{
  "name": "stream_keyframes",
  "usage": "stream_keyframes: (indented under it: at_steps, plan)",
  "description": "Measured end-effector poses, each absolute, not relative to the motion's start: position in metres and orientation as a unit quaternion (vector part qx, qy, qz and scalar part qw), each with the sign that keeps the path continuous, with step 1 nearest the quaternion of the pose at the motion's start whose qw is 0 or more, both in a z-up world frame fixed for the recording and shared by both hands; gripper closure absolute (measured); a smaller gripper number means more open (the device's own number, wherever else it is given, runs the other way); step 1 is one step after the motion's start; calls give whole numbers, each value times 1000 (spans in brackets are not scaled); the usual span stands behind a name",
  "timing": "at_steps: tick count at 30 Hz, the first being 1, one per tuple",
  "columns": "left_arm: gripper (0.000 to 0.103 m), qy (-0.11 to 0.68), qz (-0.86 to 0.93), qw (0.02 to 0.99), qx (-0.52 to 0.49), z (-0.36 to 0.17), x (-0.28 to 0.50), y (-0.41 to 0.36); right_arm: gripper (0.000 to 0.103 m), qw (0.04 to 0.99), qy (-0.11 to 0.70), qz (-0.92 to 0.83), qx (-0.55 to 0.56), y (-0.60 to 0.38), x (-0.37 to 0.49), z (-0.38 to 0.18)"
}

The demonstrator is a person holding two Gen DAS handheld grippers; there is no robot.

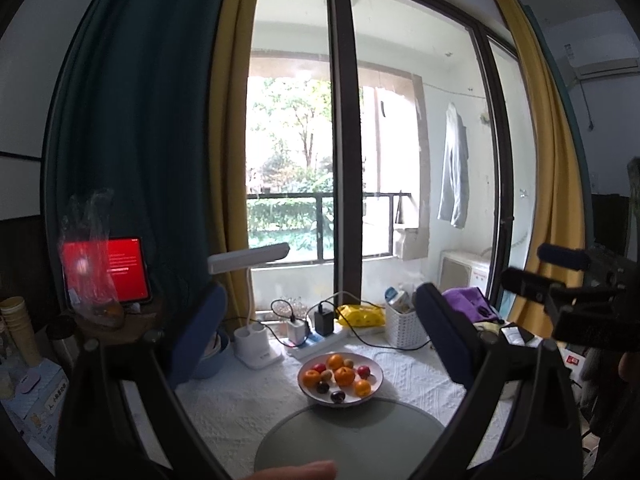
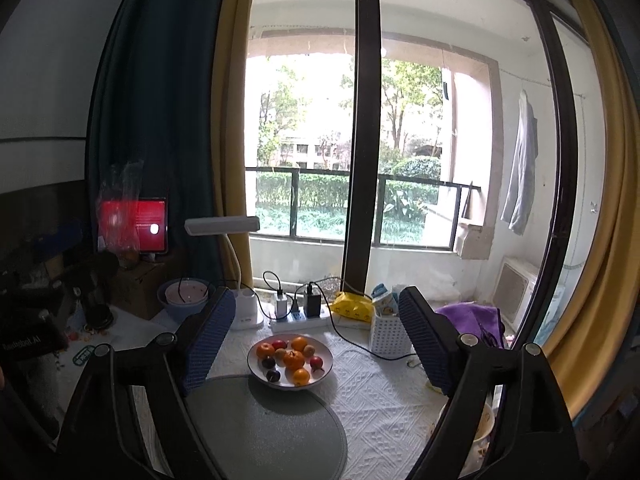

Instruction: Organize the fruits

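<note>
A white plate [image 1: 375, 383] [image 2: 327, 354] stands on the white patterned tablecloth, with several fruits on it. They are oranges [image 1: 345, 376] [image 2: 294, 360], small red fruits [image 1: 363, 371] [image 2: 316, 362], dark plums [image 1: 337, 397] [image 2: 273, 376] and brownish ones. My left gripper [image 1: 320, 300] is open and holds nothing; it hangs above and short of the plate. My right gripper [image 2: 320, 300] is also open and holds nothing, with the plate low between its blue pads [image 2: 208, 336]. Its fingers [image 1: 560, 258] show from the side at the right edge of the left wrist view.
A round grey-green mat [image 1: 348, 440] [image 2: 264, 428] lies in front of the plate. Behind it stand a white desk lamp [image 1: 256, 344], a power strip with chargers [image 2: 296, 318], a yellow pack [image 2: 352, 306] and a white basket [image 2: 388, 334]. A blue bowl [image 2: 184, 300] and red-screened tablet [image 2: 136, 224] are at left.
</note>
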State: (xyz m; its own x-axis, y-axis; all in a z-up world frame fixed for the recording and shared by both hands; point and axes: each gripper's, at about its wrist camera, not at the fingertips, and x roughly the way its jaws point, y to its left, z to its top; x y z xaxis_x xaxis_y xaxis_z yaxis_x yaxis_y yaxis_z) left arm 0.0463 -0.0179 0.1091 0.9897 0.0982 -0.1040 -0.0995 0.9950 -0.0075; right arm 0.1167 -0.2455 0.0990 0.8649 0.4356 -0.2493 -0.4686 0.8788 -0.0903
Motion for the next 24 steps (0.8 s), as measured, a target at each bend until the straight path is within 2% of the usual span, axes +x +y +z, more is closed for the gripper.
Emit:
stream_keyframes:
  at_steps: [24]
  plan:
    - [7,63,46,997,-29,110,47,-10,17,965,105,229,-68,-240,122,104]
